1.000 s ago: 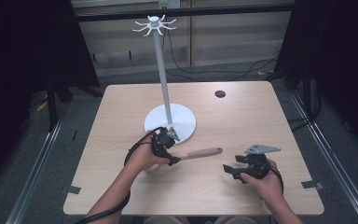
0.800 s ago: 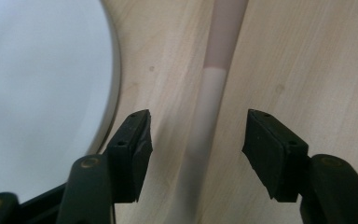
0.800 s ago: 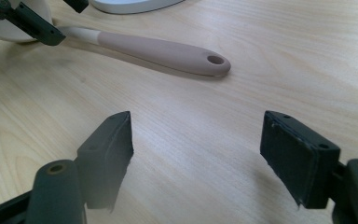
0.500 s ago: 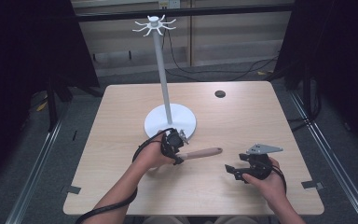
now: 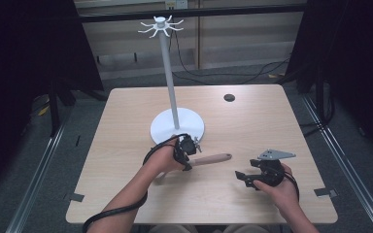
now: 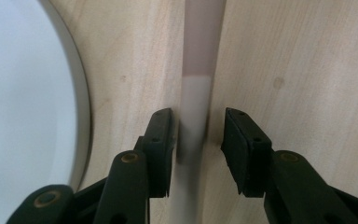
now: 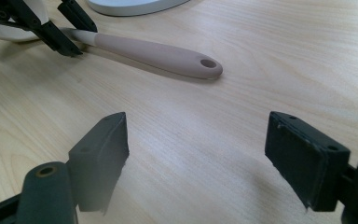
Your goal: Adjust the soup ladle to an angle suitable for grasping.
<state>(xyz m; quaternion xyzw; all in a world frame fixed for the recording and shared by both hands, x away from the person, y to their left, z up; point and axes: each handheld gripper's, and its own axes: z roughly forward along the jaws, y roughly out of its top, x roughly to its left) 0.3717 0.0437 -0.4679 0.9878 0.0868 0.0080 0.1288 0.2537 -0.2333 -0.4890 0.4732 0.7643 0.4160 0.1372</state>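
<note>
Looking along the left gripper (image 6: pixel 193 128) in its own view, we see the utensil's pale shaft (image 6: pixel 196 100) running between the jaws, which have just been closing; one pad touches it, the other stands just clear. The high view adds the white stand (image 5: pixel 177 125) beside it on the table (image 5: pixel 126 111). The right gripper view shows the utensil's pinkish handle (image 7: pixel 161 55), holed at its end. The right gripper (image 7: pixel 196 154) gapes wide, empty.
</note>
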